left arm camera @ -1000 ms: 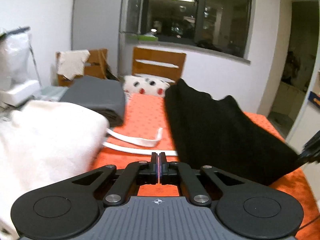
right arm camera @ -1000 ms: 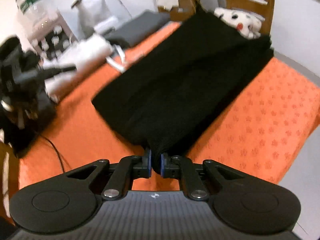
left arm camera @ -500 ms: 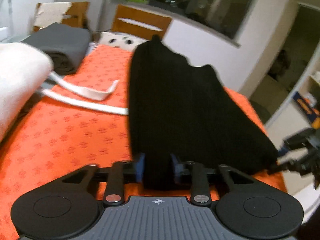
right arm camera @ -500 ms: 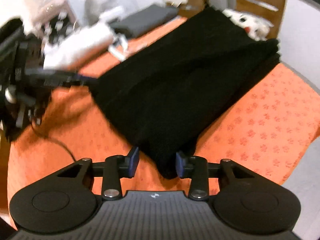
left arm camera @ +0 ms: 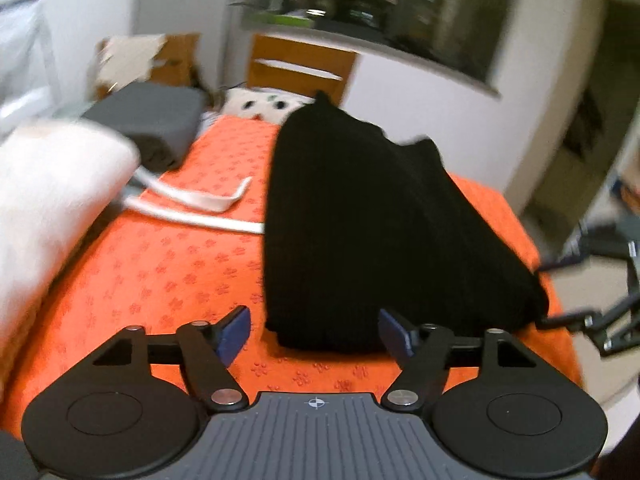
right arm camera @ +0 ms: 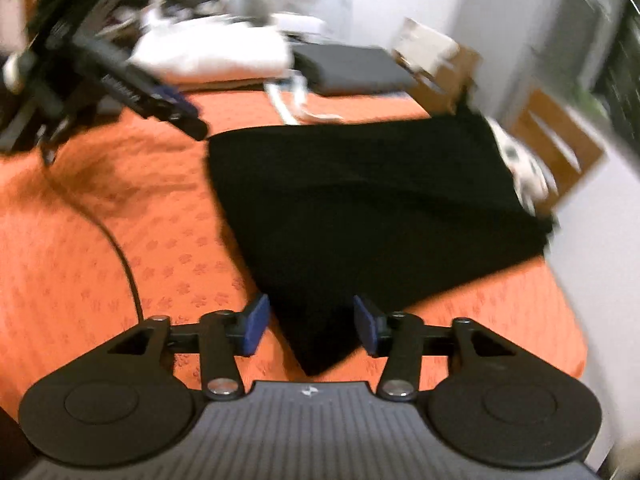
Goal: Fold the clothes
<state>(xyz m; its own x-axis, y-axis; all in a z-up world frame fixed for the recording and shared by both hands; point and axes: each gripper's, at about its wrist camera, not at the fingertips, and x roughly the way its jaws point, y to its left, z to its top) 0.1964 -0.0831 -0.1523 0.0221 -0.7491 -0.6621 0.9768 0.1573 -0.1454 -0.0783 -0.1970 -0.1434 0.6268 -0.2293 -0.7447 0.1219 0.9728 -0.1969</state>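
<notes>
A black folded garment (left arm camera: 360, 220) lies flat on the orange patterned cloth (left arm camera: 168, 264). My left gripper (left arm camera: 316, 330) sits at its near left corner, jaws opening, blue pads (left arm camera: 236, 330) standing clear of the fabric that lies between them. In the right wrist view the same black garment (right arm camera: 380, 200) spreads ahead, and my right gripper (right arm camera: 312, 326) is at its near right corner. Its jaws are opening too, the corner between the pads (right arm camera: 256, 324) but not pressed. The left gripper (right arm camera: 160, 100) shows at the upper left of that view.
A white folded pile (left arm camera: 52, 192) and a grey folded stack (left arm camera: 152, 116) lie at the left, with white straps (left arm camera: 192, 204) beside them. A spotted soft toy (left arm camera: 264, 106) and a wooden chair (left arm camera: 300, 68) stand beyond the far edge. A black cable (right arm camera: 120, 256) crosses the cloth.
Both grippers were shut a second ago, the right one on the black garment's corner. Both have opened wide and the garment has dropped flat. The right view has rolled.
</notes>
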